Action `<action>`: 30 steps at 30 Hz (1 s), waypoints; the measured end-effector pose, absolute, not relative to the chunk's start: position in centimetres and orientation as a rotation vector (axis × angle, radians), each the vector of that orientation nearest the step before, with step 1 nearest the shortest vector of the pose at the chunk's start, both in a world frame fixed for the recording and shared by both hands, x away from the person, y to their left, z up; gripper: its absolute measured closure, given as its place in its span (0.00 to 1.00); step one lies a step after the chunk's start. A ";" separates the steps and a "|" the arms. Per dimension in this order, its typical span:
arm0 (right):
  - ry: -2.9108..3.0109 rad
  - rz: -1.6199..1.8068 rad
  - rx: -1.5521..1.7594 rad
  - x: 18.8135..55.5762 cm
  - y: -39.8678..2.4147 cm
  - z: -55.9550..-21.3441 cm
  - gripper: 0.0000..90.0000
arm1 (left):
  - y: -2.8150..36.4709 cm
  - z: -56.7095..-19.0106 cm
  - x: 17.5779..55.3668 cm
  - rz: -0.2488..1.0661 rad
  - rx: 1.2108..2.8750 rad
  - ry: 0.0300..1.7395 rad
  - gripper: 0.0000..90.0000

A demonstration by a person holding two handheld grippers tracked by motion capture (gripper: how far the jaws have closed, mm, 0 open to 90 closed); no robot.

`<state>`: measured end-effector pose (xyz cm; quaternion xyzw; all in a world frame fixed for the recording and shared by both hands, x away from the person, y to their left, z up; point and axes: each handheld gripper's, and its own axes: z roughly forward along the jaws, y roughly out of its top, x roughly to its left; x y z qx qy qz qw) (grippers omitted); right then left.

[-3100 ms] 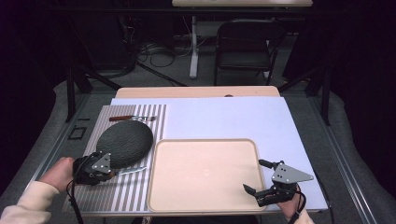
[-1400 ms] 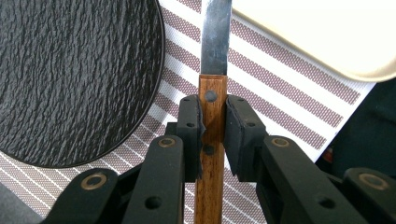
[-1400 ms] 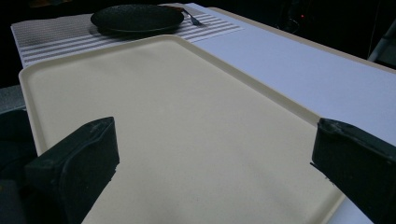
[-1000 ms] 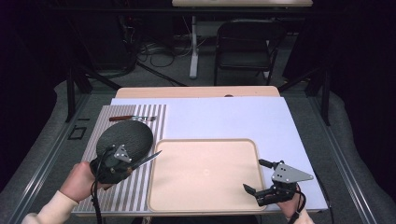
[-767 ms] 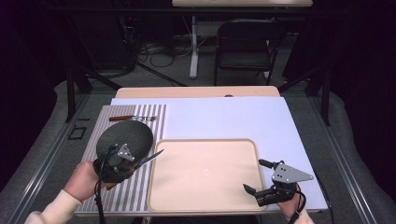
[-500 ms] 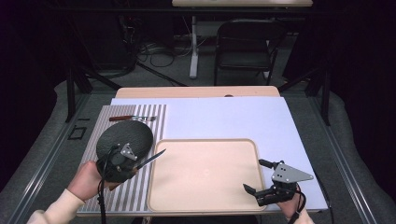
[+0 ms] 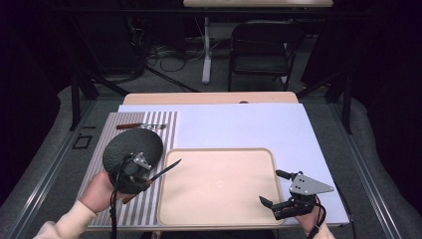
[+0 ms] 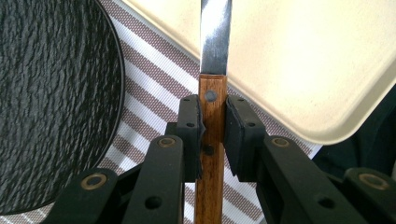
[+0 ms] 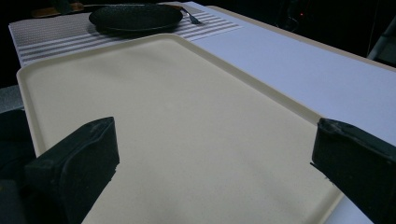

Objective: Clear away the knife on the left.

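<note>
Change: you have lifted the wood-handled steel knife (image 8: 211, 116) off the striped placemat (image 7: 97, 172) | Left gripper (image 7: 130, 172): pinching its handle, blade ahead over the cream plastic tray (image 7: 219, 186) rim, round black slate plate (image 7: 132, 148) alongside | Right gripper (image 7: 291, 203): spread, idle | Meaning: knife ready for the tray.

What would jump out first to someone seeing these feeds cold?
The left gripper, shut on a wooden-handled knife, holds the blade out toward the tray's near-left corner. The big cream tray lies bare mid-table, a dark slate plate sits on the striped mat left of it, and the right gripper stands open at the tray's near-right corner.
</note>
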<state>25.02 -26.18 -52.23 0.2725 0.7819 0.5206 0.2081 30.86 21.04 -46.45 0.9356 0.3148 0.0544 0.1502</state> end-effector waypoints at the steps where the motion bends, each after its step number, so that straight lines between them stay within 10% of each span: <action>1: 2.175 1.451 0.758 25.0 -26.2 -52.2 0.00 | 21.0 -46.5 30.9 0.151 2.685 0.915 0.85; 30: 2.175 1.451 0.760 25.0 -26.2 -52.2 0.00 | 19.0 -47.0 31.6 0.112 2.658 0.955 0.85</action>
